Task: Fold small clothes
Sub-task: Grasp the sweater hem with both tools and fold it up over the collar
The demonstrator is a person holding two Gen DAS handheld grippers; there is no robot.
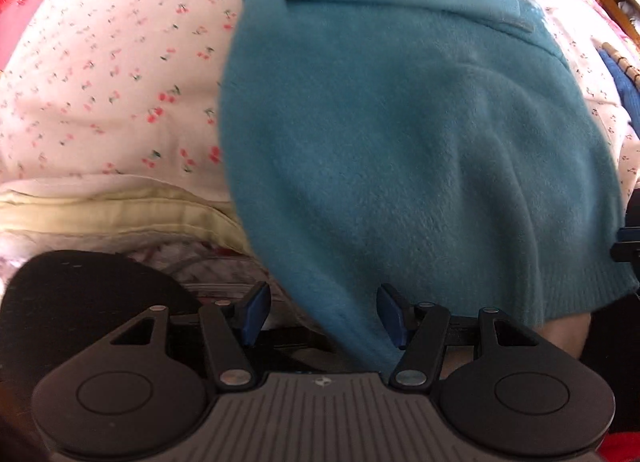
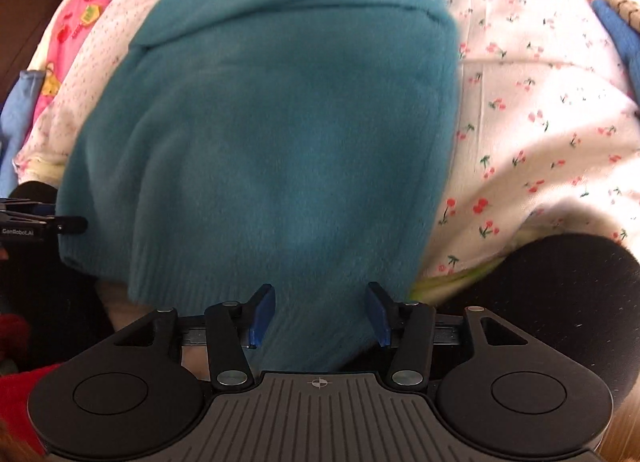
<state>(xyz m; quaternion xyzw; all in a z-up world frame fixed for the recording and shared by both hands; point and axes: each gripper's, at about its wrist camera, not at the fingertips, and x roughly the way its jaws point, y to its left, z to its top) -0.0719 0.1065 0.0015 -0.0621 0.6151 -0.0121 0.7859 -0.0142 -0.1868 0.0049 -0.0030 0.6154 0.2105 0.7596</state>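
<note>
While spread flat, teal sweater (image 2: 280, 133) beside blue garment (image 2: 618, 29)

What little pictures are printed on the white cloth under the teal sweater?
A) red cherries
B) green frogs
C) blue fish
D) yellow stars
A: the white cloth under the teal sweater is dotted with small red cherries on green stems, seen on both sides of the sweater in the two wrist views.
</note>
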